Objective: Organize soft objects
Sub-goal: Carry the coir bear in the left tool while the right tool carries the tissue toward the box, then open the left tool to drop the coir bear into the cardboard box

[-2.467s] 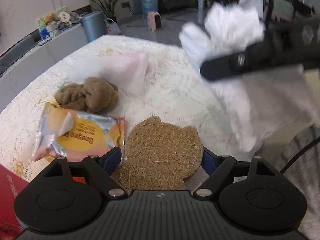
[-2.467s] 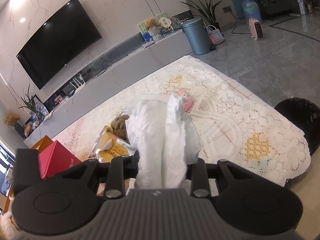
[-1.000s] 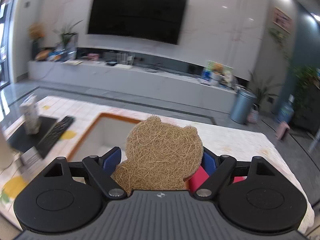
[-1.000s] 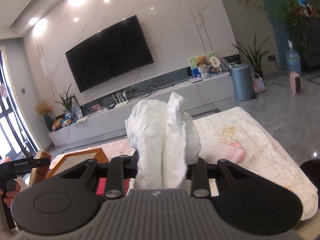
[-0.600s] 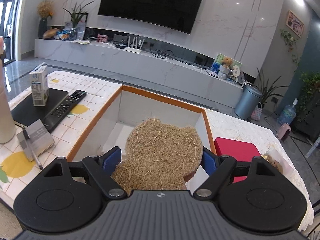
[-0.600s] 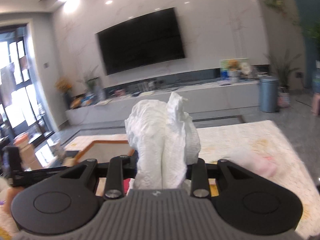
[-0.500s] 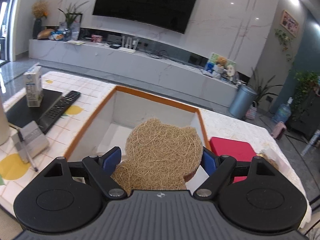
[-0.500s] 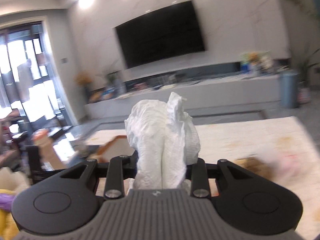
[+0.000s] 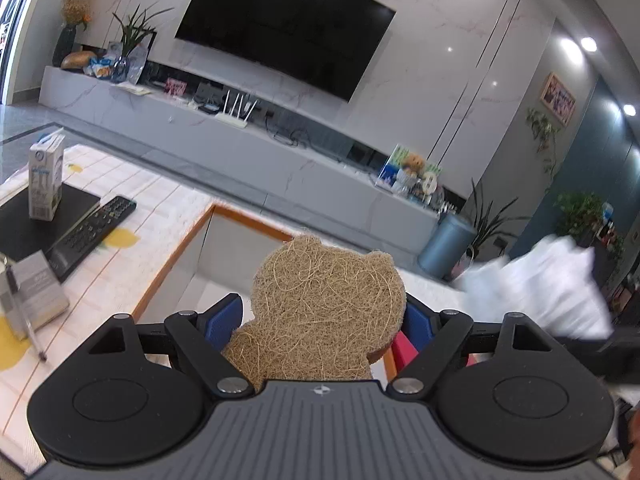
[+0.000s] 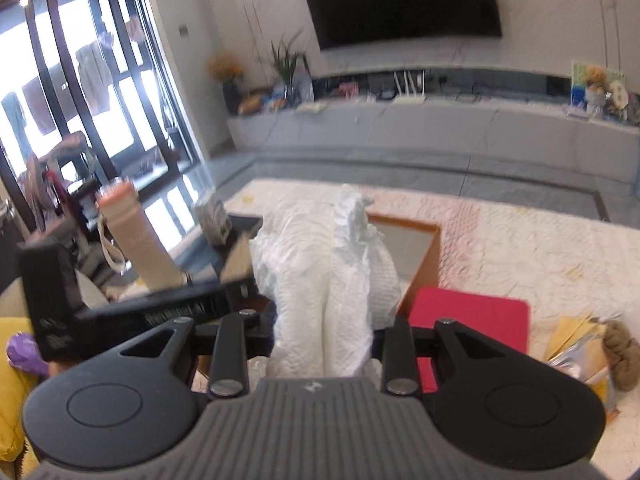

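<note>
My left gripper (image 9: 320,320) is shut on a tan bear-shaped fibre pad (image 9: 324,312) and holds it up in front of an open orange-rimmed box (image 9: 208,220) with a white inside. My right gripper (image 10: 324,320) is shut on a crumpled white cloth (image 10: 324,280). The same box (image 10: 434,256) lies just beyond the cloth. The cloth also shows blurred at the right of the left wrist view (image 9: 540,288). The left gripper's black body (image 10: 120,312) crosses the right wrist view at the left.
A red lid (image 10: 472,320) lies beside the box. A brown plush (image 10: 620,356) and a yellow snack packet (image 10: 576,340) lie at the right. A remote (image 9: 92,228), a milk carton (image 9: 46,180) and a small booklet (image 9: 32,292) sit left of the box.
Both grippers have swung from the lace-covered table toward the box, each keeping its load. The right gripper has come close beside the left one, over the box.
</note>
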`<state>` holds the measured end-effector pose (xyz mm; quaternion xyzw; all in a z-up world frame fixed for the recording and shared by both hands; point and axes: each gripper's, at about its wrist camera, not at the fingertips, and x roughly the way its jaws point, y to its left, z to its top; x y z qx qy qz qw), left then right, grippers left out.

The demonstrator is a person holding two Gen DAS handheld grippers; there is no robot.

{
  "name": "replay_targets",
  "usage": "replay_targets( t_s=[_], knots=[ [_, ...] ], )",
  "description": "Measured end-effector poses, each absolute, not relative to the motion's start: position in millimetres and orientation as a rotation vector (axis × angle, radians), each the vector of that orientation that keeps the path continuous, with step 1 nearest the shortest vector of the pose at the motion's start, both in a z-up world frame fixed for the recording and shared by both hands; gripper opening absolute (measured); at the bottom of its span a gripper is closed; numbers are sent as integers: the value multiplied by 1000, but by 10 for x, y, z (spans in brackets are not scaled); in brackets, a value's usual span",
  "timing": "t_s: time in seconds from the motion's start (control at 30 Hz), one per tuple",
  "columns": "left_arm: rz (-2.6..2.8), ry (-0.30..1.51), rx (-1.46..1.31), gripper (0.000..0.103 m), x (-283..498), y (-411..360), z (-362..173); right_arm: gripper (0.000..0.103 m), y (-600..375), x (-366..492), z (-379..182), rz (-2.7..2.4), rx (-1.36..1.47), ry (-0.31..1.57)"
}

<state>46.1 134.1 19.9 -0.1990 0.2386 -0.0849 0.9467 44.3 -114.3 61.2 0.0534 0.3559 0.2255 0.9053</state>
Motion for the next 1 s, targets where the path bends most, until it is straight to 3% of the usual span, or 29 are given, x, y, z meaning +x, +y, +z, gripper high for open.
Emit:
replay_targets(
  t_s=[0.57, 0.7, 0.83, 1.0],
  knots=[
    [-115, 692, -442, 97, 860, 1122, -222, 30, -1316, 724, 378, 324, 115, 762],
    [-138, 710, -500, 103, 844, 1180, -255, 30, -1325, 763, 351, 334, 117, 768],
    [-171, 685, -556, 103, 824, 1191, -250, 30, -1344, 747, 354, 344, 111, 764],
    [-187, 611, -437, 103, 709, 1035, -135, 30, -1371, 735, 333, 337, 114, 765]
  ],
)
